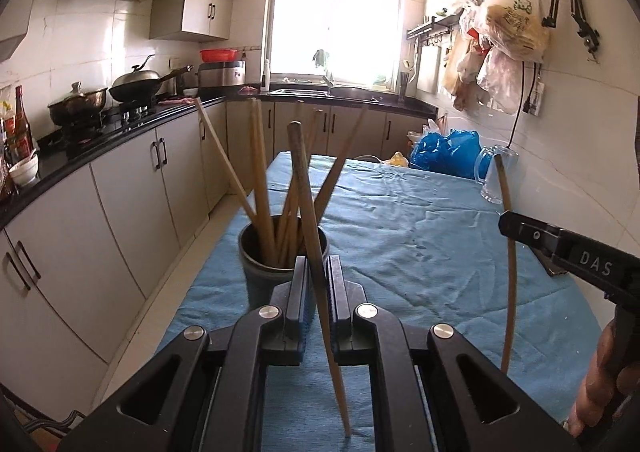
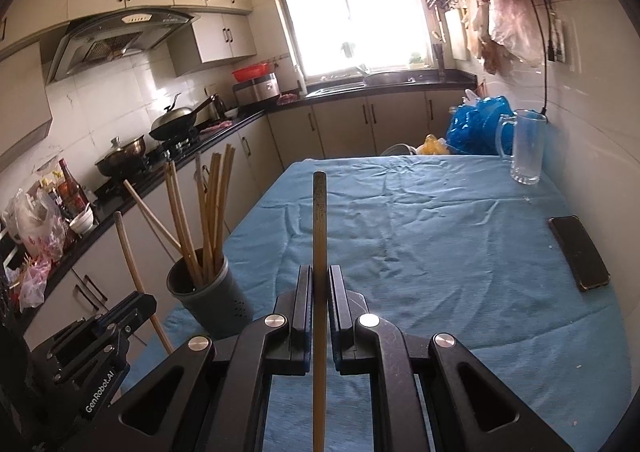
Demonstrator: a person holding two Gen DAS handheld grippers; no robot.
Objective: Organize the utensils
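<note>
A dark grey utensil holder [image 1: 264, 276] [image 2: 208, 300] stands near the left edge of the blue-clothed table [image 1: 420, 236] [image 2: 420, 236], with several wooden chopsticks [image 1: 260, 180] [image 2: 212, 212] leaning in it. My left gripper [image 1: 318, 272] is shut on one wooden chopstick [image 1: 306, 188], held nearly upright just in front of the holder. My right gripper [image 2: 320, 284] is shut on another wooden chopstick [image 2: 319, 220], upright, to the right of the holder. In the left wrist view the right gripper [image 1: 510, 222] enters from the right with its chopstick [image 1: 510, 272]. The left gripper [image 2: 138, 302] shows at lower left in the right wrist view with its chopstick [image 2: 134, 264].
A glass mug [image 2: 524, 148] [image 1: 494, 176] stands at the table's far right by the wall. A black phone [image 2: 578, 252] lies near the right edge. Blue bags [image 2: 476, 124] sit beyond the table. Cabinets and a counter with pots [image 1: 132, 86] run along the left.
</note>
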